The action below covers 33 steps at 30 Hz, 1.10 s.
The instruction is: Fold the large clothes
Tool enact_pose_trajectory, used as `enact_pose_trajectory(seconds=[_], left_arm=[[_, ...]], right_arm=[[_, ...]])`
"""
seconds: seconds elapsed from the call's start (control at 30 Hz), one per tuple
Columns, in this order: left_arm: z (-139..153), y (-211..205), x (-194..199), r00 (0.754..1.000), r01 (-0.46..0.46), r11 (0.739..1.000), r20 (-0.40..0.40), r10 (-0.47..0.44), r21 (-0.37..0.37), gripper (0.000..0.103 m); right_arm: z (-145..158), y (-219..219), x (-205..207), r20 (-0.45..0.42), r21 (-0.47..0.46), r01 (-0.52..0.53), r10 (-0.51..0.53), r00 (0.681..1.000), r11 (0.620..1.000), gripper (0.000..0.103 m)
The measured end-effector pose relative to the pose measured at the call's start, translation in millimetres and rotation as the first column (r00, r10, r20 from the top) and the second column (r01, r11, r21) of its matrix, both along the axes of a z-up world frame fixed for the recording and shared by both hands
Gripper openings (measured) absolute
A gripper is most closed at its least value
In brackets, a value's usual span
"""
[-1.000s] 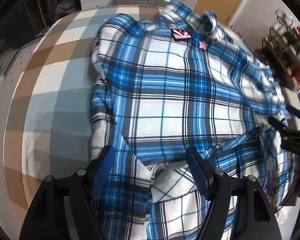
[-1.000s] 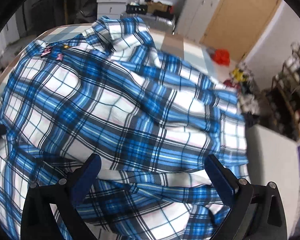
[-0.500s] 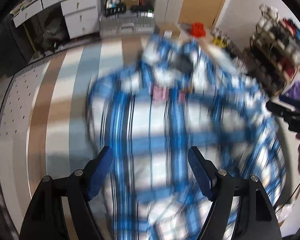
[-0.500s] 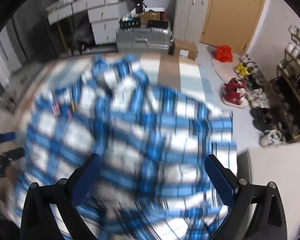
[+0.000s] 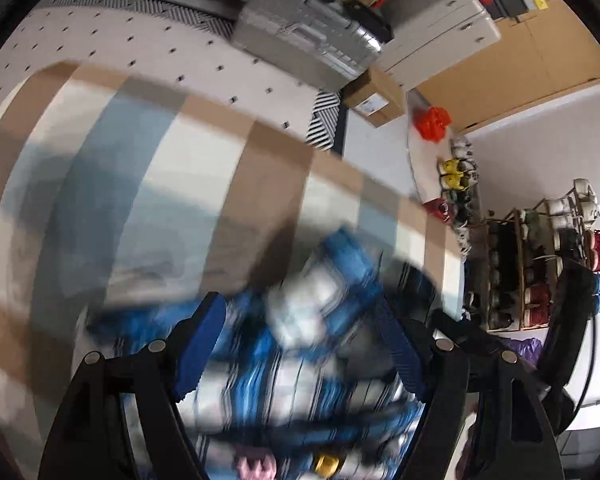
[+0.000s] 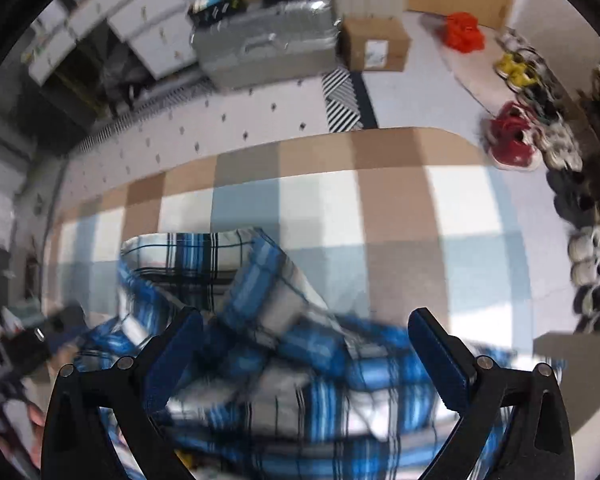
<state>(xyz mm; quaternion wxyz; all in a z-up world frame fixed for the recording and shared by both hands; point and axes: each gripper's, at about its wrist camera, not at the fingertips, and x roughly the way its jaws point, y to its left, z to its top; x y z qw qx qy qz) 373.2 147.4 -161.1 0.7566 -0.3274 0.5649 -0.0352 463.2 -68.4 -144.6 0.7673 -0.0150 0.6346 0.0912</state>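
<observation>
The blue and white plaid shirt [image 5: 308,320] lies on the checked cover [image 5: 140,184], blurred by motion in the left wrist view. Its pink patches [image 5: 256,468] show at the bottom edge. My left gripper [image 5: 300,344] hangs open above the shirt's upper part, nothing between its blue pads. In the right wrist view the shirt [image 6: 260,312] ends in a sharper collar fold [image 6: 196,252] ahead of my right gripper [image 6: 306,356], which also stands wide open over the cloth. Neither gripper holds fabric.
The brown, white and pale blue cover [image 6: 400,208] ends at a far edge, beyond which lies dotted floor. A silver suitcase [image 6: 260,52] and a cardboard box [image 6: 376,44] stand there. Shoes [image 6: 512,148] line the right side, near a shoe rack [image 5: 540,264].
Both grippers have swept fast across the shirt toward its collar end. The shirt filled both views before; it now fills only the bottom, and the cover's far edge and the floor show.
</observation>
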Motion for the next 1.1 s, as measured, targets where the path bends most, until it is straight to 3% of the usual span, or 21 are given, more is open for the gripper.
enact_pose_trajectory(seconds=[0.1, 0.13, 0.17, 0.23, 0.33, 0.43, 0.57, 0.63, 0.73, 0.77, 0.93, 1.1], left_arm=[[2.9, -10.1, 21.0, 0.999, 0.025, 0.998, 0.021, -0.026, 0.051, 0.074], [0.1, -14.1, 25.9, 0.999, 0.039, 0.998, 0.011, -0.039, 0.054, 0.074], [-1.5, -17.3, 27.3, 0.998, 0.055, 0.997, -0.002, -0.055, 0.057, 0.074], [-6.1, -28.2, 27.5, 0.995, 0.102, 0.993, -0.007, -0.102, 0.062, 0.074], [-11.0, -35.3, 18.8, 0.99, 0.138, 0.988, -0.02, -0.137, 0.064, 0.074], [-17.5, -31.2, 10.5, 0.989, 0.136, 0.99, -0.059, -0.137, -0.034, 0.074], [-10.7, -30.0, 1.4, 0.99, 0.136, 0.99, -0.046, -0.134, 0.047, 0.073], [-7.8, -34.1, -2.7, 0.985, 0.168, 0.983, -0.043, -0.166, 0.069, 0.058], [-3.3, -45.0, -7.7, 0.971, 0.238, 0.959, -0.052, -0.232, 0.152, 0.025], [-1.2, -48.0, -11.0, 0.966, 0.257, 0.948, -0.054, -0.251, 0.188, 0.009], [24.9, -43.8, -36.1, 0.971, 0.22, 0.943, 0.037, -0.236, 0.251, 0.003], [72.9, -32.2, -76.7, 0.969, 0.116, 0.947, 0.177, -0.174, 0.299, 0.002]], right_arm=[[-8.4, 19.4, 8.7, 0.036, -0.12, -0.076, 0.081, 0.996, 0.99, 0.102], [-15.2, 23.9, 7.4, 0.012, -0.17, -0.109, 0.112, 0.994, 0.979, 0.091], [-20.9, 25.6, 4.6, -0.015, -0.198, -0.132, 0.131, 0.991, 0.971, 0.064], [-35.4, 25.2, -7.3, -0.09, -0.23, -0.185, 0.168, 0.982, 0.956, 0.037], [-34.0, 18.1, -30.4, -0.059, -0.248, -0.237, 0.229, 0.972, 0.939, 0.022], [-25.5, 6.1, -47.1, 0.026, -0.234, -0.297, 0.312, 0.95, 0.926, 0.011], [-23.5, -14.5, -71.9, 0.121, -0.262, -0.33, 0.37, 0.921, 0.907, 0.008], [-24.1, -22.7, -86.9, 0.161, -0.297, -0.337, 0.395, 0.904, 0.893, 0.007], [-22.4, -28.2, -104.6, 0.213, -0.341, -0.341, 0.425, 0.879, 0.876, 0.007], [-20.7, -31.5, -108.7, 0.229, -0.339, -0.335, 0.422, 0.877, 0.879, 0.007], [8.7, -33.9, -110.3, 0.322, -0.294, -0.264, 0.355, 0.878, 0.919, 0.007], [53.5, -19.6, -129.2, 0.428, -0.304, -0.26, 0.375, 0.822, 0.916, 0.006]])
